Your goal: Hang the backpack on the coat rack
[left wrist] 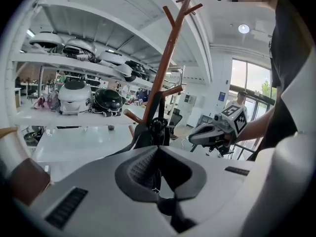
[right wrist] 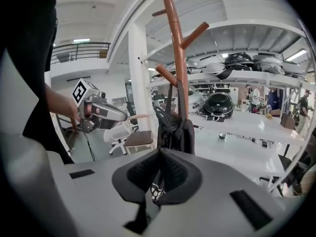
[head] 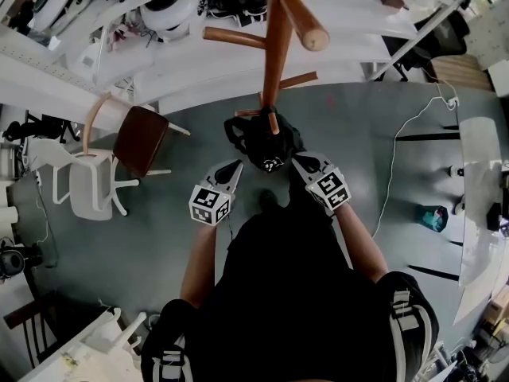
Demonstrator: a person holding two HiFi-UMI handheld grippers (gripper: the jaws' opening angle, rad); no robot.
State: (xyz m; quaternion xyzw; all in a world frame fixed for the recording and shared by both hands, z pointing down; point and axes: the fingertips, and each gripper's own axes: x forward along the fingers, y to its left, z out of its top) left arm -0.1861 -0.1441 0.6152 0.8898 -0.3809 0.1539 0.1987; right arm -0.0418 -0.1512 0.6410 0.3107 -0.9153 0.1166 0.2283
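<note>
A black backpack [head: 266,143] hangs low on the brown wooden coat rack [head: 275,46], against its pole. The left gripper view shows the backpack [left wrist: 148,132] on the pole [left wrist: 163,68] just beyond my jaws. In the right gripper view the backpack [right wrist: 175,130] hangs below a peg of the rack [right wrist: 177,48]. My left gripper [head: 236,166] is at the backpack's left edge and my right gripper [head: 296,162] at its right edge. Both the left gripper [left wrist: 158,147] and the right gripper [right wrist: 159,151] are shut, and I see nothing pinched at their tips.
A brown-seated chair [head: 141,138] and a white chair [head: 91,185] stand left of the rack. White shelves with helmets [left wrist: 74,95] run behind it. A white cable [head: 398,150] crosses the floor at right, near a teal object [head: 434,217] and a pale table [head: 477,173].
</note>
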